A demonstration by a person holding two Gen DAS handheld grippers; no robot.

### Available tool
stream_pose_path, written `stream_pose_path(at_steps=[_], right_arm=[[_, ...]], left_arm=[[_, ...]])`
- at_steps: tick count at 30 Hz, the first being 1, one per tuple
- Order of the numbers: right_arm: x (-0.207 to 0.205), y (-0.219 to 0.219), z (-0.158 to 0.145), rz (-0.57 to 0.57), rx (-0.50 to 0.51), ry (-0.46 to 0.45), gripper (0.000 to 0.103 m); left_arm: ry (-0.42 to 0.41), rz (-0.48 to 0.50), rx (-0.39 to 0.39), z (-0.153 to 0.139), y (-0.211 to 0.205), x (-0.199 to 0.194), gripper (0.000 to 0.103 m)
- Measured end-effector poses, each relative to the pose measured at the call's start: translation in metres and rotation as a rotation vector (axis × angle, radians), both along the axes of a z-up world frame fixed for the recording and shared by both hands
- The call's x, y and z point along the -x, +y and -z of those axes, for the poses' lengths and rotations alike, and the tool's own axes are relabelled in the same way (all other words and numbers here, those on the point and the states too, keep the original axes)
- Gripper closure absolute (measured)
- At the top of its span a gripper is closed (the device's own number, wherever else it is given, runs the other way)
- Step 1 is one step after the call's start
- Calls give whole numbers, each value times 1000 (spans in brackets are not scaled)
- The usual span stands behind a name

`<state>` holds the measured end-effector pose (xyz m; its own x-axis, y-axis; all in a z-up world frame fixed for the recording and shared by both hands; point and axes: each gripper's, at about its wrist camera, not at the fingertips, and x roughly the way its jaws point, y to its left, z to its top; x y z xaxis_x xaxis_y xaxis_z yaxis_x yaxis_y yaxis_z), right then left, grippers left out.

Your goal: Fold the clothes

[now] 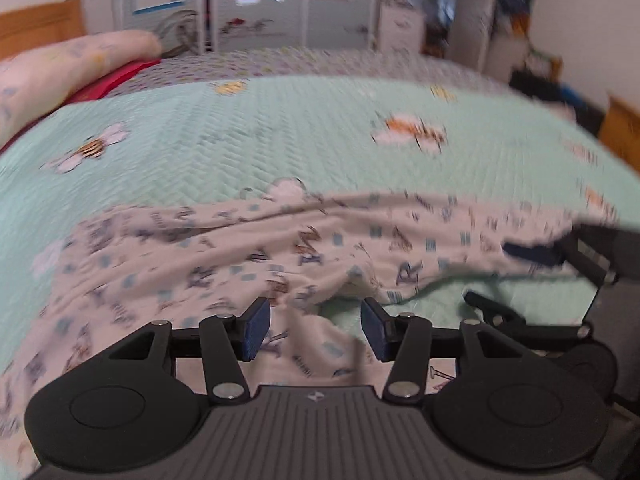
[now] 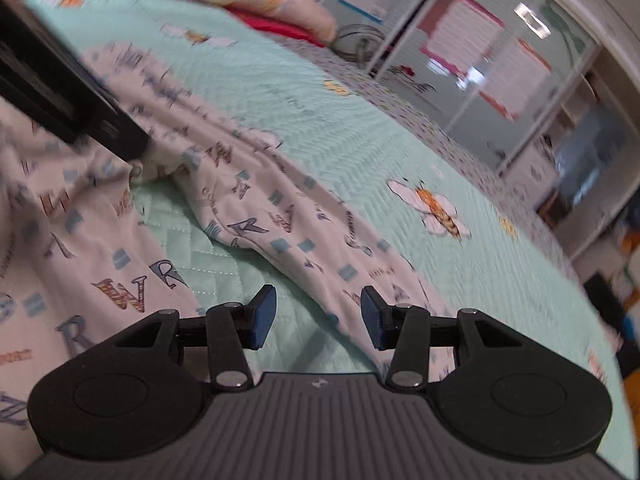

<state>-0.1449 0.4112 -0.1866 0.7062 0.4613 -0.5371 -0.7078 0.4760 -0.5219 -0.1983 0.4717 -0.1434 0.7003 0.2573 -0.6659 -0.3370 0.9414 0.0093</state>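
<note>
The mint bed quilt fills both views; the letter-print garment lies rumpled across the lower half. Both tools – left tool, right tool – stand apart, apparently gripping nothing. Best re-grip matching edges – then fold evenly.

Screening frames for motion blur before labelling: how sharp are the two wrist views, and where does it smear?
Left wrist view: the white letter-print garment and mint quilted bee-print bedspread smear sideways; only the left gripper is crisp. Right wrist view: letters near the right gripper stay readable, the mirrored wardrobe doors streak. Both bow at the edges.
</note>
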Motion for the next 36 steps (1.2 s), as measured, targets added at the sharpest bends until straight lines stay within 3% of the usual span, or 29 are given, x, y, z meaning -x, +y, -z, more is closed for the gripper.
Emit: stream_pose_path(at_steps=[2,4,5,6,9,12,14,20,22,24,26,29,33,36], right_arm=[[1,5,5,-24,20,-36,58],[-2,9,9,-32,31,-41,73],[-5,11,11,-30,35,-32,92],[-7,10,12,-29,30,-18,101],[-9,3,10,-27,0,17,103],[7,-19,-10,-27,-74,36,103],[19,-34,-21,-28,-107,63,103],[18,-28,6,3,-48,106,95],[21,-36,-6,14,-88,115,85],[25,-51,-23,19,-156,114,69],[16,-76,-30,91,-195,104,65],[2,-115,-41,212,-248,87,64],[-31,-162,-23,377,-112,46,65],[-46,-175,-8,378,15,-12,65]], left_arm=[[12,20,-21,7,-2,-11,50],[15,27,-3,14,1,-19,62],[17,28,12,17,3,-23,84],[18,22,27,21,6,-25,100],[-23,-1,80,19,14,-11,102],[-89,5,80,-5,5,23,102],[-82,1,96,-3,5,26,102],[-19,-21,148,17,10,18,99],[-59,-32,165,8,8,25,90],[-108,-34,179,-4,7,35,65],[-151,-41,184,-14,7,45,59],[-174,-55,215,-20,9,52,58],[-160,-62,233,-18,7,50,58],[-157,-67,252,-14,5,46,58]])
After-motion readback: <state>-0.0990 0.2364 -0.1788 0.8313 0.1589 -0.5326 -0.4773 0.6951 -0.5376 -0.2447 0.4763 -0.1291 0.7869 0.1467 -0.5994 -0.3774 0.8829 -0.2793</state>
